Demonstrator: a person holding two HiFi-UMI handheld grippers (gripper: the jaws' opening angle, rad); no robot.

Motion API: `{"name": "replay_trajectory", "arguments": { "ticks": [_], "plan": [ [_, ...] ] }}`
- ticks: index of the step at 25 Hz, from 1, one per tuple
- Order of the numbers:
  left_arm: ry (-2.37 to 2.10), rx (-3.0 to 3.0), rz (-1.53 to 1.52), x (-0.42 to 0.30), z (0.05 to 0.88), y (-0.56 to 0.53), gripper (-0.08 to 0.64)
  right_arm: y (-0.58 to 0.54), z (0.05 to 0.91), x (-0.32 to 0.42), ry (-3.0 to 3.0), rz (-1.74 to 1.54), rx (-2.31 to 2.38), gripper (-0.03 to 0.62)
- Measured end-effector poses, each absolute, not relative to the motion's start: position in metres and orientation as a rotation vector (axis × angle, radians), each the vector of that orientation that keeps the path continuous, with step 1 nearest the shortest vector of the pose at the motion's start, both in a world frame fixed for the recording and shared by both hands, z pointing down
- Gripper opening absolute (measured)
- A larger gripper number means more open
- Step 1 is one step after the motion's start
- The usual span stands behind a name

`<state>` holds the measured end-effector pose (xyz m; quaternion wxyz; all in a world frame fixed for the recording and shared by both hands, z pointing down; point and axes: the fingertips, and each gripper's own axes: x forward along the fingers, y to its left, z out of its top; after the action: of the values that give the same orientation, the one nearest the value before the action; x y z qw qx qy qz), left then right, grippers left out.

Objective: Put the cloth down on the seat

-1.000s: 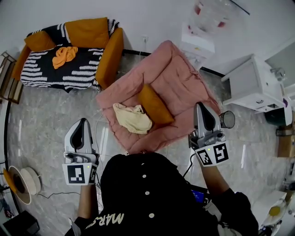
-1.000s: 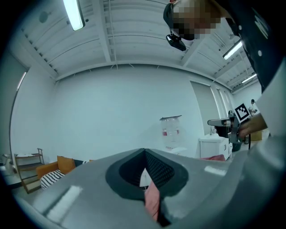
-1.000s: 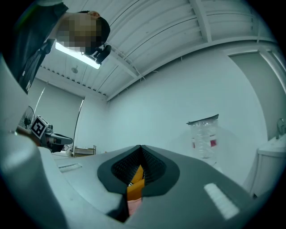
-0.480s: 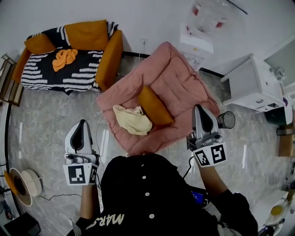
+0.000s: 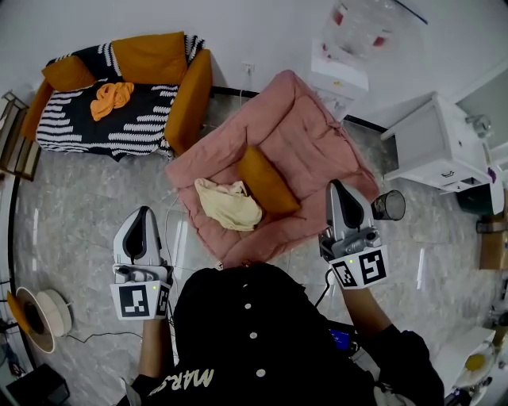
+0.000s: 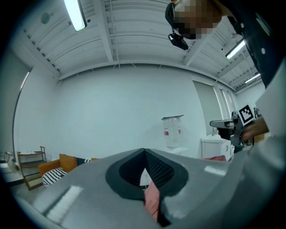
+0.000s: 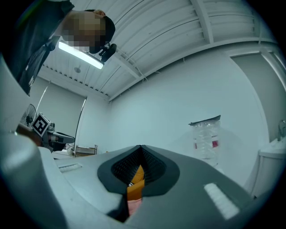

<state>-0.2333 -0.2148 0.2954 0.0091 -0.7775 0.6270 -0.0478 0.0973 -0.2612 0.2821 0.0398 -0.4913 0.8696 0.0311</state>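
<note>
A crumpled pale yellow cloth (image 5: 228,204) lies on the pink padded seat (image 5: 309,143), next to an orange cushion (image 5: 267,181). My left gripper (image 5: 144,212) is held over the floor, left of the seat's front corner, with its jaws together and nothing between them. My right gripper (image 5: 339,185) hangs at the seat's right front edge, also shut and holding nothing. In the left gripper view the left gripper (image 6: 144,151) shows a strip of pink through the slit between the jaws. In the right gripper view the right gripper (image 7: 141,147) shows orange and pink there.
A black-and-white striped sofa (image 5: 87,127) with orange cushions and an orange cloth (image 5: 111,97) stands at the back left. A white cabinet (image 5: 436,147) and a dark cup (image 5: 390,205) are at the right. A water bottle (image 5: 365,24) stands by the wall. A round fan (image 5: 40,315) rests on the floor at the lower left.
The right gripper has drifted slightly left and nearer the person. The left gripper has barely shifted. The yellow cloth lies as before.
</note>
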Motion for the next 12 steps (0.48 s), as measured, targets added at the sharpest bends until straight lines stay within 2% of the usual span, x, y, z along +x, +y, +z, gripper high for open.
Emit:
{"name": "replay_trajectory", "arguments": {
  "ticks": [12],
  "plan": [
    [1.956, -2.433, -0.155, -0.2314, 0.2950, -0.2124, 0.005, -0.2604, 0.2801, 0.0912, 2.676, 0.112, -1.485, 0.021]
  ]
}}
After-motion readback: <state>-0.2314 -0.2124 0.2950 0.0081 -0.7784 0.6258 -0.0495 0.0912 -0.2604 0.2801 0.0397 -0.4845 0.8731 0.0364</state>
